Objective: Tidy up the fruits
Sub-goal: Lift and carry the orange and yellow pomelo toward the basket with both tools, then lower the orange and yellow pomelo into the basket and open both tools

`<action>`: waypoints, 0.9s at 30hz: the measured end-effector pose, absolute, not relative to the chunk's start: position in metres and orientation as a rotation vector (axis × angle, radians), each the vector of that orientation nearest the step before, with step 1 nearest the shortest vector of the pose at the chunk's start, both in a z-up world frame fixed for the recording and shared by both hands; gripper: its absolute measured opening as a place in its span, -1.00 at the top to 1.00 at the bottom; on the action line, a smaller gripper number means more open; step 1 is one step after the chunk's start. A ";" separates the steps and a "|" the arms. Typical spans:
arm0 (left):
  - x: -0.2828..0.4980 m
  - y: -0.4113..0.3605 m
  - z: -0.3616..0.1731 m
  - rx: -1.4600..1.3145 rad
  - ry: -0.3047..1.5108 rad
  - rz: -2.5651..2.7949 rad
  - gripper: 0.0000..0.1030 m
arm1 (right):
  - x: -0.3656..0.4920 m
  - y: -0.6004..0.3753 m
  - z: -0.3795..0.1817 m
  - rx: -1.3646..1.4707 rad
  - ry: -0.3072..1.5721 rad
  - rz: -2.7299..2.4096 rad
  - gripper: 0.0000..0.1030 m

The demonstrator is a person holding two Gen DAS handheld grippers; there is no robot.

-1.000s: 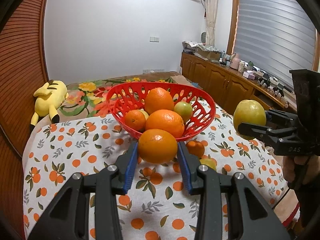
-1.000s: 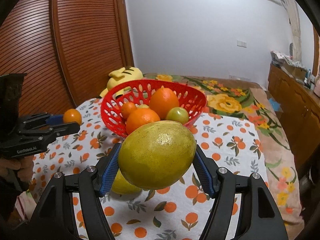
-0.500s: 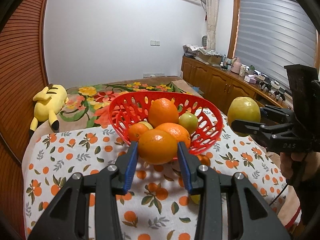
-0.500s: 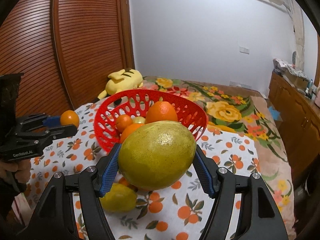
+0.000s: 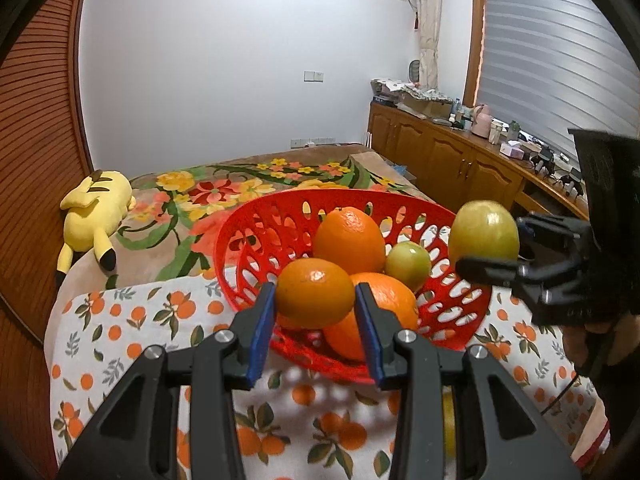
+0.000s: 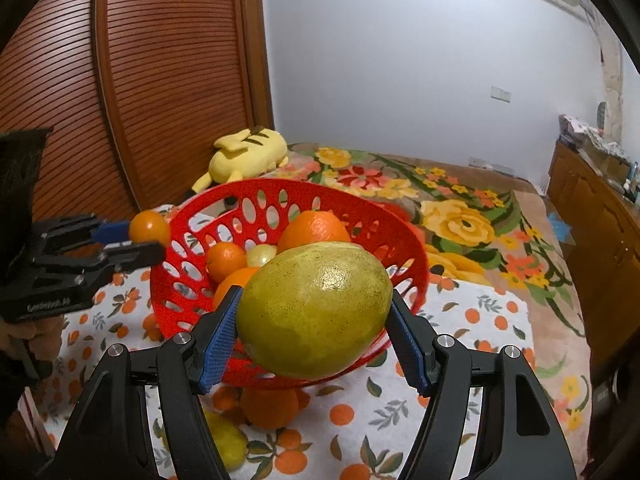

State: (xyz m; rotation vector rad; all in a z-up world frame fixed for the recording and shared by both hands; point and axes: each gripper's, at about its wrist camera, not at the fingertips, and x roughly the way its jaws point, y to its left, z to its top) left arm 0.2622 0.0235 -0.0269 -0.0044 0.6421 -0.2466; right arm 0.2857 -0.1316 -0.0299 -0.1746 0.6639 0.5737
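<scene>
Nearest, the right claw (image 6: pixel 314 334) clamps a large yellow-green pomelo (image 6: pixel 314 308) at the near rim of the red basket (image 6: pixel 304 196), its long axis lying crosswise from nine to three o'clock. The left claw (image 5: pixel 316 320) pinches a small orange (image 5: pixel 315 288), too round to show an axis, at the basket's near edge. Under the claws, an orange (image 6: pixel 270 408) and a yellow fruit (image 6: pixel 226 446) lie loose on the bed's orange-print cloth (image 6: pixel 480 320). Further off, the basket holds several oranges and a green fruit (image 5: pixel 408 264). I judge the sorting mostly done: two fruits to drop in, two to collect.

L gripper (image 5: pixel 315 312) clamps orange (image 5: pixel 314 293) by red basket (image 5: pixel 248 240) rim.
</scene>
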 end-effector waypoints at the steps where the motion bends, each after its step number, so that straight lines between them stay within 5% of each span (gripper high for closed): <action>1: 0.265 0.023 -0.027 -0.002 0.643 -0.248 0.27 | 0.287 -0.130 -0.033 -0.177 0.669 0.579 -0.39; 27: 0.336 0.018 -0.046 0.006 0.707 -0.218 0.27 | 0.296 -0.130 -0.041 -0.178 0.658 0.611 -0.40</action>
